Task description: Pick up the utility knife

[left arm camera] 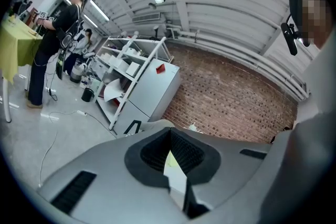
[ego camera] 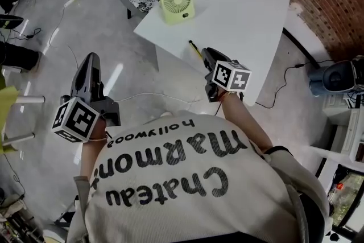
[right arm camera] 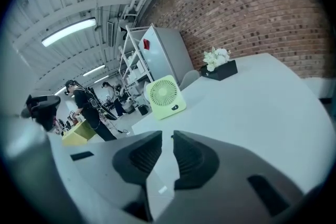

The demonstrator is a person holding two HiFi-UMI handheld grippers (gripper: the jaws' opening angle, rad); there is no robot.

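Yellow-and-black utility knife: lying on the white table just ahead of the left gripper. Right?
No: the yellow-and-black utility knife lies on the white table just ahead of the right gripper, not the left gripper, per the head view.

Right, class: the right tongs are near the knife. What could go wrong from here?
1. The utility knife lies close to the white table's edge, so a nudge from the right tongs might push it off.
2. Those tongs stand only narrowly apart, with nothing between them, so they may land on the knife rather than around it.
3. The knife is out of the right gripper view, so alignment is uncertain.
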